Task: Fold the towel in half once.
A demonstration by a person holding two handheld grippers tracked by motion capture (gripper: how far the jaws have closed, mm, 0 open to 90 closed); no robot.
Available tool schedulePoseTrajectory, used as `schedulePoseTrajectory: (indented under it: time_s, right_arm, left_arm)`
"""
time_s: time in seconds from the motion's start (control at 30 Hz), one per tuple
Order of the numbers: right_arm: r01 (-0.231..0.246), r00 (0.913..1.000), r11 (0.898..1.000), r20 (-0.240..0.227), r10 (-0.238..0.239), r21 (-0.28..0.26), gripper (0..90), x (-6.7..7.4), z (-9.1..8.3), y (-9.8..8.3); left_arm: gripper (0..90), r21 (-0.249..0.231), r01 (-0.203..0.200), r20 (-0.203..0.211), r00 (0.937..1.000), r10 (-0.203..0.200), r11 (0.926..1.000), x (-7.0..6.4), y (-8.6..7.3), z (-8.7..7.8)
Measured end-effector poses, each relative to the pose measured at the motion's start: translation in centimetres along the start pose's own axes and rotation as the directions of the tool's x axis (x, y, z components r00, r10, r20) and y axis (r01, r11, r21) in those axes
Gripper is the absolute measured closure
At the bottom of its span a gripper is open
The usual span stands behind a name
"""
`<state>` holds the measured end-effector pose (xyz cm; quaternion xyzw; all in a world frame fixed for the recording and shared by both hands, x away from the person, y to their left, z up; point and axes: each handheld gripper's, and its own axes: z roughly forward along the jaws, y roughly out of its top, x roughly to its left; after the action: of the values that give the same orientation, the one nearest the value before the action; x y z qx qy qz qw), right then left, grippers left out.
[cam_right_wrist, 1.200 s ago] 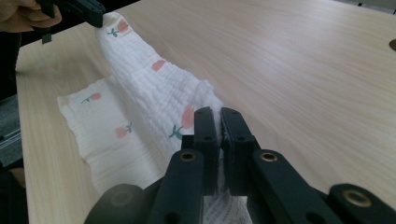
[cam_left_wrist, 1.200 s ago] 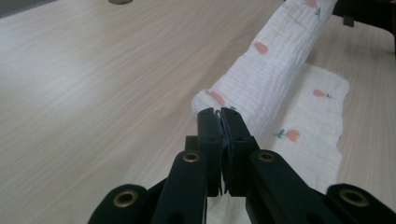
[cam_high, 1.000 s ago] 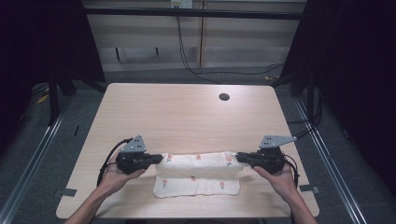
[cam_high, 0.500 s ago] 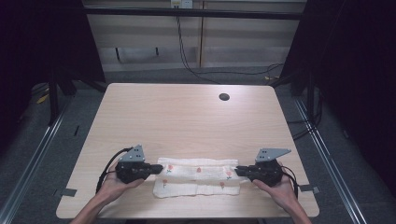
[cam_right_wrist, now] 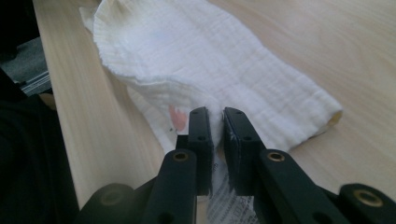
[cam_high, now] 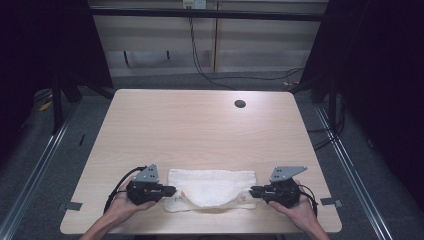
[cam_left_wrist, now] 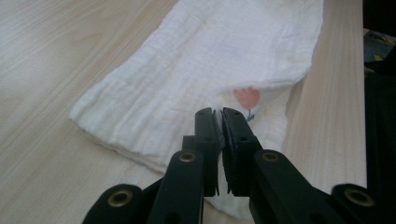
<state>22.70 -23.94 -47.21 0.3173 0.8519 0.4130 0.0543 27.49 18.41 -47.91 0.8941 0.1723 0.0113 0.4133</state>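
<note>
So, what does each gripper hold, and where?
Each pinches an end corner of the white cloth: left gripper, right gripper whose jaws have just been opening.

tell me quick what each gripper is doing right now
Left gripper: fingers nearly shut, pinching the left end of the white cloth.
Right gripper: fingers have just been opening, a narrow gap now, cloth edge between them.

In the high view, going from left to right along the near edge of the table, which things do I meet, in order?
Left tongs → white cloth → right tongs → grey tape piece at the table's right edge.
</note>
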Motion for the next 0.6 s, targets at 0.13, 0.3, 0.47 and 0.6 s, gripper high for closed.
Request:
schedulePoseTrajectory:
  time_s: [0.13,0.3,0.47,0.6]
  right_arm:
    - [-0.007,0.9999,1.000,-0.008,0.007,0.018,78.7,0.7,-0.2,-0.8]
    - [-0.014,0.9998,1.000,-0.013,0.014,-0.011,71.8,1.1,-0.8,-0.7]
    - [-0.014,0.9999,0.999,-0.002,0.014,-0.043,69.0,1.3,-1.5,-0.3]
    - [-0.019,0.9996,0.999,0.020,0.020,-0.050,66.0,1.1,-1.6,-0.2]
  left_arm:
    - [83.3,-0.015,-0.009,0.017,0.9998,0.010,0.9998,-0.3,0.2,-0.4]
    - [77.4,-0.059,0.015,0.036,0.9993,-0.013,0.9981,-0.1,0.6,-1.2]
    - [73.1,-0.090,0.042,0.028,0.9988,-0.039,0.9950,0.3,0.7,-1.6]
    - [66.3,-0.044,0.060,-0.017,0.9980,-0.060,0.9972,0.7,0.7,-1.0]
